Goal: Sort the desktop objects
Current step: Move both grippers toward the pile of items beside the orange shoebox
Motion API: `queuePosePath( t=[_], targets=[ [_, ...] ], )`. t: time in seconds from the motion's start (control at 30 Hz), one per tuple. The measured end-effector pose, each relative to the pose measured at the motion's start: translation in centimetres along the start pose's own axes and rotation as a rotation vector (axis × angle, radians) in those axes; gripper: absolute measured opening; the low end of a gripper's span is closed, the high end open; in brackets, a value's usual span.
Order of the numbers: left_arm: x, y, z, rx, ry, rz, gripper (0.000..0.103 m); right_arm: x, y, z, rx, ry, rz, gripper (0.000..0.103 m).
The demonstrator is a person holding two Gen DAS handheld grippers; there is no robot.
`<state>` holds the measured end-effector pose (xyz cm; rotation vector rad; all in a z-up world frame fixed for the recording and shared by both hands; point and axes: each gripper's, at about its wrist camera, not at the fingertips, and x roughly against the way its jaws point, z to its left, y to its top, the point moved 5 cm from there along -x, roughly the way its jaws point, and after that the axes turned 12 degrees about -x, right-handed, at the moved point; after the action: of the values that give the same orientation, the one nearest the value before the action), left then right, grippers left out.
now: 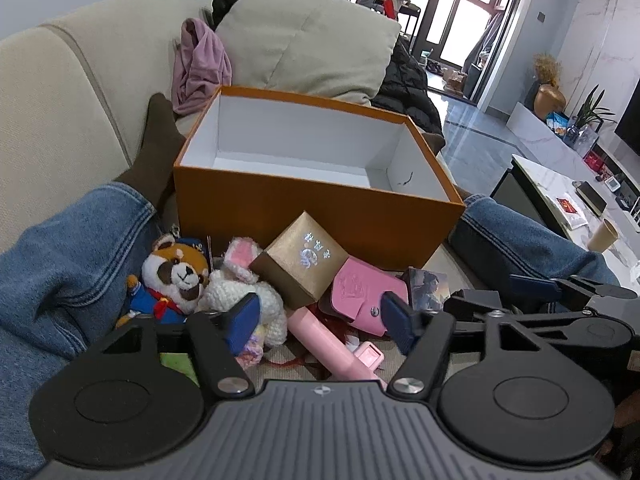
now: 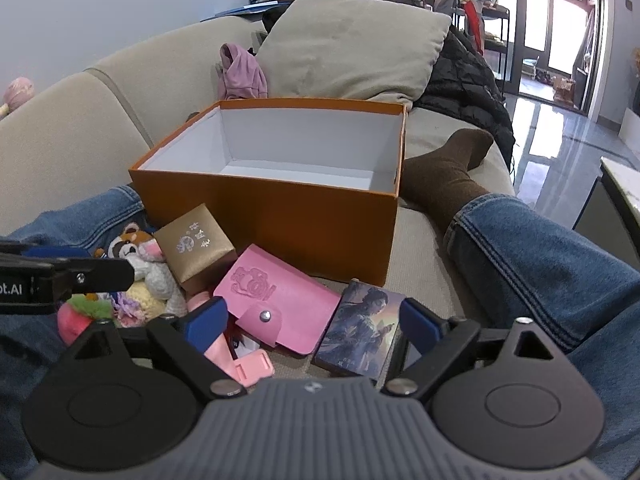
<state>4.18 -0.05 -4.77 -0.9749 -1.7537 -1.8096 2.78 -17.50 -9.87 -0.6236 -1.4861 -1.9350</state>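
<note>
Your left gripper (image 1: pixel 320 320) has its fingers wide apart and they hold nothing. Between them lies a pink tube (image 1: pixel 320 340), whose near end is hidden under the gripper body. Your right gripper (image 2: pixel 314 320) is also wide open and empty; between its fingers lie the pink wallet (image 2: pixel 280 300) and a picture card box (image 2: pixel 360 328), the box's near corner cut off by the gripper.

Just beyond your left fingers a gold gift box (image 1: pixel 302 260) stands tilted against the plush bear (image 1: pixel 176 276) and a white knitted toy (image 1: pixel 240 292), which is partly covered by your left finger. Farther away the orange box (image 1: pixel 320 216) stands open on the sofa (image 1: pixel 60 120) between your legs (image 1: pixel 60 260); the part of its floor you can see is bare, but its front wall hides the near part.
</note>
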Motion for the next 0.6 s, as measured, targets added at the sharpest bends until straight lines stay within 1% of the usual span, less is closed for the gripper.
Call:
queuePosePath(
  t=[0.07,0.1,0.13,0.17,0.23,0.27,0.3,0.4,0.5,0.53,0.6],
  targets=[
    [-0.6,-0.2,0.4,0.015,-0.009,0.022,0.066,-0.6,-0.1,-0.1,-0.009,0.006,0.024,0.08],
    [-0.8,-0.3,0.5,0.019,-0.011,0.032,0.059,-0.9,-0.1,-0.2,-0.011,0.011,0.038,0.077],
    [-1.1,-0.4,0.6,0.02,-0.015,0.04,0.057,-1.2,-0.2,-0.2,-0.012,0.018,0.049,0.07],
    [-1.4,-0.4,0.8,0.025,-0.021,0.046,0.057,-1.6,-0.2,-0.3,-0.015,0.02,0.062,0.066],
    [-1.9,-0.3,1.0,0.034,-0.029,0.054,0.057,-2.3,-0.2,-0.4,-0.022,0.026,0.088,0.064],
    [-2.1,-0.2,0.9,0.021,-0.02,0.052,0.057,-2.7,-0.2,-0.4,-0.026,0.032,0.101,0.064],
    [-2.3,0.0,0.8,-0.002,-0.001,0.049,0.058,-3.0,-0.2,-0.3,-0.027,0.041,0.113,0.064],
    [-3.0,0.6,0.4,-0.074,0.046,0.051,0.066,-3.8,0.1,0.3,-0.005,0.066,0.126,0.064],
    [-3.8,1.0,0.0,-0.147,0.054,0.06,0.071,-4.7,0.4,1.2,0.035,0.094,0.141,0.063],
    [-4.1,1.1,0.0,-0.155,0.055,0.067,0.071,-5.1,0.5,1.4,0.043,0.103,0.147,0.06],
    [-4.8,1.2,0.8,-0.107,0.05,0.087,0.071,-5.7,0.9,1.8,0.052,0.117,0.159,0.057]
  ],
)
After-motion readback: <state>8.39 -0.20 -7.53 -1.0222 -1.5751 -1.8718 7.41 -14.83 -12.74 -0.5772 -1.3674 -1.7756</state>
